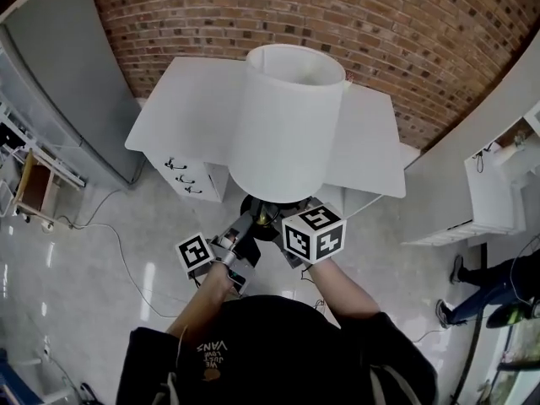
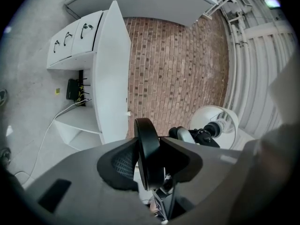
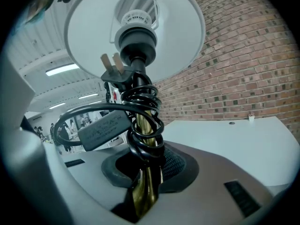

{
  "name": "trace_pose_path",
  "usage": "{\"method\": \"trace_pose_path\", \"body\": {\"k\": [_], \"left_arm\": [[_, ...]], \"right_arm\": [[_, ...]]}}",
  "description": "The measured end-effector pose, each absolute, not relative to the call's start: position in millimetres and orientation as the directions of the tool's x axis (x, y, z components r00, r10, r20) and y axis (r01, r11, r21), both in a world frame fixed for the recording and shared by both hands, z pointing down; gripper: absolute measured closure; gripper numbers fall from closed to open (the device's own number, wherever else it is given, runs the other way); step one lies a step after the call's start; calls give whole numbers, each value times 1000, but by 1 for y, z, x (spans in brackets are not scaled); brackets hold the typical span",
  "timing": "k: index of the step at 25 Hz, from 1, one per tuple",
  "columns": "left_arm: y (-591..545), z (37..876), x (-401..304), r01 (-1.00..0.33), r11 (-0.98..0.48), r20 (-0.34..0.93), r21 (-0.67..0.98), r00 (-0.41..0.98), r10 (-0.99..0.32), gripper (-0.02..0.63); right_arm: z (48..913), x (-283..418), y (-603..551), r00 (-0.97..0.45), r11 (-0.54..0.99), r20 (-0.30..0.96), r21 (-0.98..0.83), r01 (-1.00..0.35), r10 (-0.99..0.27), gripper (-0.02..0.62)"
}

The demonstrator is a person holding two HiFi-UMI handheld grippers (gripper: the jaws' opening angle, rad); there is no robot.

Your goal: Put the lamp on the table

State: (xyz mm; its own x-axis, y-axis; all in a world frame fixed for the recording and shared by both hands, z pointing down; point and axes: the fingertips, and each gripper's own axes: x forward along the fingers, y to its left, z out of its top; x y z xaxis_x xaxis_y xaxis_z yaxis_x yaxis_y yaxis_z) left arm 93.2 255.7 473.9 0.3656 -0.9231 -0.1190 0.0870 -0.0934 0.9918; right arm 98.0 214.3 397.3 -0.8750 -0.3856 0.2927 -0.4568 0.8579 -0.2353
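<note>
White-shaded lamp (image 1: 287,125) is held aloft before the table (image 1: 181,99), left gripper (image 1: 247,230) jaws clamped on its black base (image 2: 147,153), right gripper (image 1: 285,241) jaws on the brass stem (image 3: 143,191); the carry seems midway, next needing a level set-down.

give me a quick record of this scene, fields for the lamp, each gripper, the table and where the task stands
lamp: white shade, brass stem, black round base, black cord wound round the stem; carried off the floor
left gripper: shut on the edge of the base
right gripper: shut on the stem
table: white, against the brick wall, just ahead of the lamp
task: lamp not yet on the table
</note>
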Motion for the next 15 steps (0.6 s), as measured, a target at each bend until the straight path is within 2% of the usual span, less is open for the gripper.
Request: {"method": "trace_pose_path", "body": {"k": [15], "left_arm": [[205,474,1,94,-76,-113,993,505,-856,471]], "right_arm": [[397,15,164,-798,761,283,-252,-597,-532,511]]}}
